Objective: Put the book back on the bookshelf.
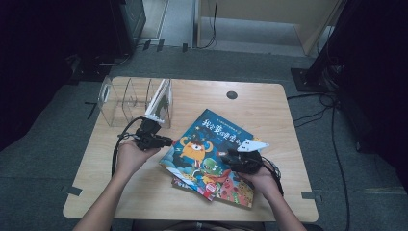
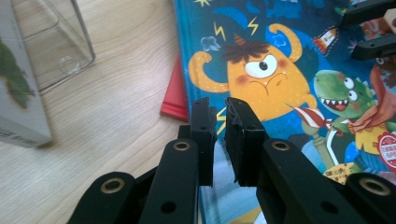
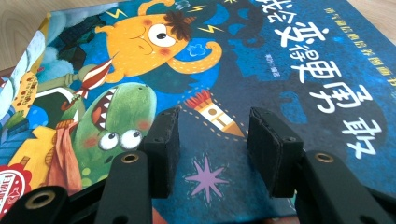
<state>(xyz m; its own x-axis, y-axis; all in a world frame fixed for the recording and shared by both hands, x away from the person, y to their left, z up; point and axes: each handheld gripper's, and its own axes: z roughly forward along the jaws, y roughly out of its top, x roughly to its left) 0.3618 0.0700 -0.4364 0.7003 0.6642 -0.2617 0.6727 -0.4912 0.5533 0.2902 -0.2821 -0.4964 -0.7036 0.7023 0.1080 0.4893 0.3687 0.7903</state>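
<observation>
Grey carpet and dark racks ring a pale wooden table (image 1: 120, 192), and we go straight to the left claw (image 1: 166, 142), hovering at the left edge of the blue picture book (image 1: 211, 139). Its jaws stand nearly together, a narrow slit between them and nothing gripped; in the left gripper view that claw (image 2: 219, 114) points at the book's edge (image 2: 280, 46), right by the orange one-eyed monster on the cover. Just beside that edge a red book (image 2: 175, 98) peeks out from under the blue one. Over to the right claw (image 1: 226, 155): it sits above the lower right part of the cover, jaws apart, and the right gripper view shows the claw (image 3: 212, 126) low over the dark blue cover (image 3: 280, 56), with a small painted brush and a purple star between the pads, which are not pressing on anything. Moving outward, the blue book lies flat and tilted on top of a fanned stack near the table's middle, another cover (image 1: 235, 190) poking out below. Farther left at the back, a clear plastic rack (image 1: 122, 98) stands with one book (image 1: 161, 101) upright in its right-hand end, well apart from the stack.
</observation>
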